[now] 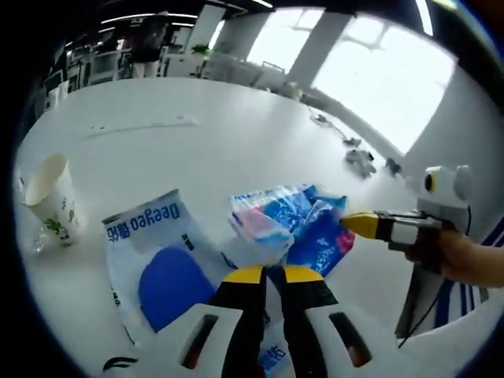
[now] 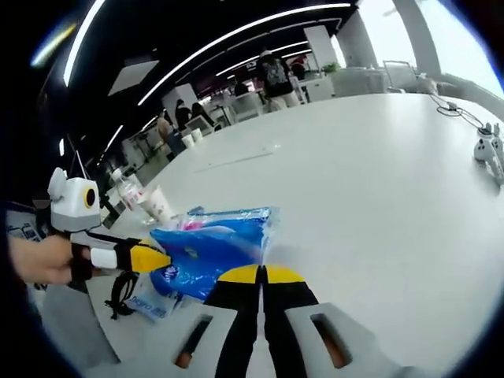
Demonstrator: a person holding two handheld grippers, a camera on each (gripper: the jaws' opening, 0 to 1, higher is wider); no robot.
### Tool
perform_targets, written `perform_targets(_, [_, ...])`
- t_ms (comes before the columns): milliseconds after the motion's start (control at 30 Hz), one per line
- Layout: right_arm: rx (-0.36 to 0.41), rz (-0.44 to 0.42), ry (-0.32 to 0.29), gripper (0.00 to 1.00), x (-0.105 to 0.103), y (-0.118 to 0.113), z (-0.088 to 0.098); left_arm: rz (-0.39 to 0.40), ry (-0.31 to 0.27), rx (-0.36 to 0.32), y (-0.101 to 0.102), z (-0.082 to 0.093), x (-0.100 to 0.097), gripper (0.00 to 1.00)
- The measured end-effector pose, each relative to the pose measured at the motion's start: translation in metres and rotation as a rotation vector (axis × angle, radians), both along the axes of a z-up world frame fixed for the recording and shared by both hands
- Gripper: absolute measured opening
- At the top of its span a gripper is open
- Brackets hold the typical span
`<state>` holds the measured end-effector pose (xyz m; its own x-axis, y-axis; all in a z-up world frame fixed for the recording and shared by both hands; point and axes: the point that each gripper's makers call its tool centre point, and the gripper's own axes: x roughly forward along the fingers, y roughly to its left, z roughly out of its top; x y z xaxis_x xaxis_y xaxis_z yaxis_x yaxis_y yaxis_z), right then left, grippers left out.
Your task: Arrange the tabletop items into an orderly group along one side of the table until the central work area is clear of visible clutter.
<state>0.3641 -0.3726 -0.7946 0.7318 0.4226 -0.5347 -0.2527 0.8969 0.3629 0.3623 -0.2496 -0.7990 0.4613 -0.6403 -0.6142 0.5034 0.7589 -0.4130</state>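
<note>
Both tongs closed — right tongs (image 2: 261,273) pinching blue packet (image 2: 213,244) (edge only), left tongs (image 1: 270,274) beside it

A large white table (image 1: 197,134) reaches far into an open office. Behind it, big bright windows (image 1: 378,71) and a white pillar (image 1: 315,43) let in strong daylight. In the right gripper view, long ceiling light strips (image 2: 236,35) cross a dark ceiling, and people (image 2: 276,79) stand near desks and chairs (image 2: 244,106) far away.

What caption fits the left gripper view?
Both grippers' yellow-tipped jaws meet at a blue plastic pack beside a paper cup.
</note>
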Motion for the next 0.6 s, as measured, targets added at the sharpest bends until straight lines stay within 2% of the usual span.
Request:
perform_targets(233, [-0.012,-0.012,0.014,0.00,-0.002,-0.015,-0.006,-0.007,0.000,0.007,-0.018,-0.005,0.006,0.02])
perform_targets(367, [0.003,-0.019,0.032,0.00,-0.001,-0.024,-0.013,-0.009,-0.011,0.046,-0.026,-0.013,0.007,0.02])
perform_targets(600, [-0.002,-0.005,0.035,0.00,0.006,-0.031,-0.018,0.018,0.006,0.047,-0.031,-0.019,0.009,0.02])
